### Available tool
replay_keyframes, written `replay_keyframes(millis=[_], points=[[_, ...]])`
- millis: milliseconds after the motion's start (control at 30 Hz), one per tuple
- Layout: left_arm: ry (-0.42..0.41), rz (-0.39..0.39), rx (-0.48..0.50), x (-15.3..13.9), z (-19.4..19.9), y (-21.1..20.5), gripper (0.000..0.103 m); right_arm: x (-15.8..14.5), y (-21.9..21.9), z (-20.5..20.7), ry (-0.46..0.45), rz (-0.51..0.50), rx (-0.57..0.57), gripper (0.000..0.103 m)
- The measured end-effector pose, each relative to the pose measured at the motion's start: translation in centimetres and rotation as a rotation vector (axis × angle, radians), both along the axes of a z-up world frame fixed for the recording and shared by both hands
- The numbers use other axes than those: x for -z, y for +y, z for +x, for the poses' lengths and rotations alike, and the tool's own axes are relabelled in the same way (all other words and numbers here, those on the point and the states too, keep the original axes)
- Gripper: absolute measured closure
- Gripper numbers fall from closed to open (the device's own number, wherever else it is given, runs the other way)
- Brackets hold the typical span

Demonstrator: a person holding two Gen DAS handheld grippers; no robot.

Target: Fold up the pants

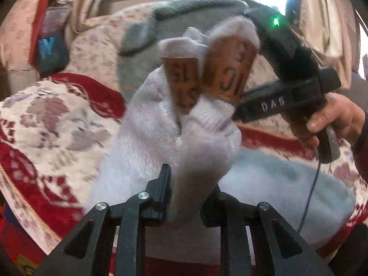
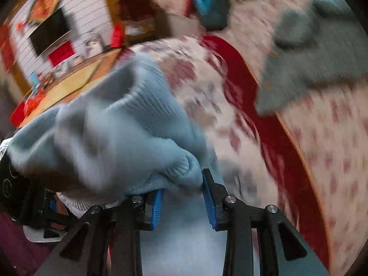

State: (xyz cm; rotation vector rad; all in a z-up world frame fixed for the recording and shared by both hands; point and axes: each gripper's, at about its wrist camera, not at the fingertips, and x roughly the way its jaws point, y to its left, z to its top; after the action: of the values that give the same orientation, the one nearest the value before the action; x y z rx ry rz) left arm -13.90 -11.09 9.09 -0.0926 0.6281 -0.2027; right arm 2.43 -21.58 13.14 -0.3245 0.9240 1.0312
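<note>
The pale fleece pants rise through the middle of the left wrist view, soft and fuzzy, with ribbed cuffs and an orange printed band showing near the top centre; more of them lies spread on the bedspread at lower right. The left gripper at the bottom centre has its black fingers closed onto a bunched fold of this cloth. Only this view shows the right gripper's black body and the hand holding its handle at the right edge. The right wrist view, heavily blurred, shows the pants as a light blue ribbed mass filling the left centre, draped over and between the blue-padded fingers of the right gripper, which clamp it. Beneath lies a red and cream floral bedspread, with a grey fleece garment at upper right.
</note>
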Motion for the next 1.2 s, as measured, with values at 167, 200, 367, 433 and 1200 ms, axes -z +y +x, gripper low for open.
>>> replay_keyframes(millis=[167,200,367,433,1200], points=[[0.110,0.038,0.052,3.9,-0.1,-2.7,0.064,6.8,-6.7,-0.1,0.147,-0.063,0.217,0.068],[0.121,0.058,0.058,4.1,-0.3,-3.0,0.064,7.5,-8.0,-0.3,0.169,-0.062,0.255,0.068],[0.119,-0.022,0.099,2.1,-2.6,-1.6,0.014,5.4,-12.8,-1.7,0.156,0.001,0.391,0.047],[0.091,-0.054,0.095,1.0,-3.9,-1.1,0.011,3.5,-13.5,-2.5,0.105,0.009,0.427,0.033],[0.188,0.002,0.008,4.6,2.7,-0.4,0.011,5.7,-6.6,-2.9,0.047,-0.056,0.550,0.021]])
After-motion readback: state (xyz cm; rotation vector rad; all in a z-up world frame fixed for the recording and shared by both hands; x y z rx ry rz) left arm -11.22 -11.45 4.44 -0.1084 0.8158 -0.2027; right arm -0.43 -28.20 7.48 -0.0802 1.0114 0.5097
